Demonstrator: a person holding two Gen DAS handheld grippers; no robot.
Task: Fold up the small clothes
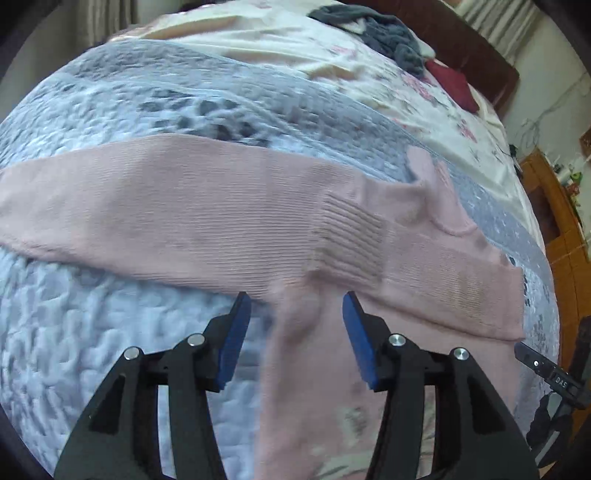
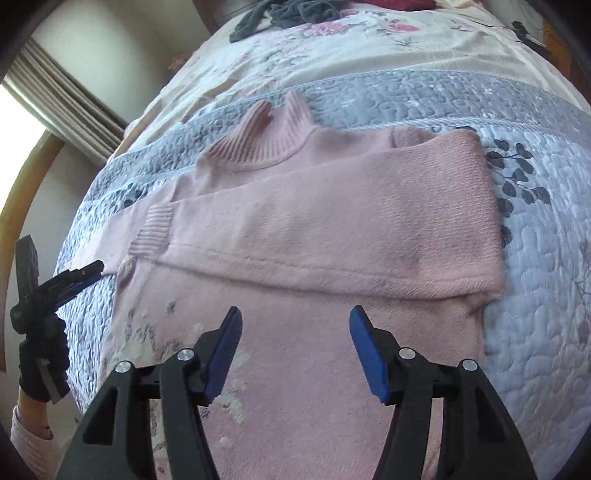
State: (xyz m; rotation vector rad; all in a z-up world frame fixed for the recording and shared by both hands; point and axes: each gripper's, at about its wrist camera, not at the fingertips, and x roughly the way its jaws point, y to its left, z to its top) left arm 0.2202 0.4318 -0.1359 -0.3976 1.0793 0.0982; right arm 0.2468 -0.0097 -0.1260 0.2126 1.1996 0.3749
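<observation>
Your left gripper [image 1: 297, 306] and right gripper [image 2: 295, 321]: jaws wide open, holding nothing, over pink ribbed-knit sweater [image 2: 332, 221] on quilted bedspread [image 2: 535, 295]; folded sleeve toward 12 o'clock.

Home bedroom: quilted bedspread [image 2: 535, 295], floral sheet [image 2: 332, 48], dark headboard [image 1: 461, 40], window curtains [image 2: 62, 99].

I see a quilted blue-grey bedspread [image 1: 110, 369] across the lower left of the left wrist frame. A cream floral sheet [image 2: 332, 48] fills the top centre. Dark grey clothing [image 1: 388, 33] lies upper right, a maroon cushion [image 1: 452, 88] just beside it. Curtains [image 2: 62, 99] hang upper left.
</observation>
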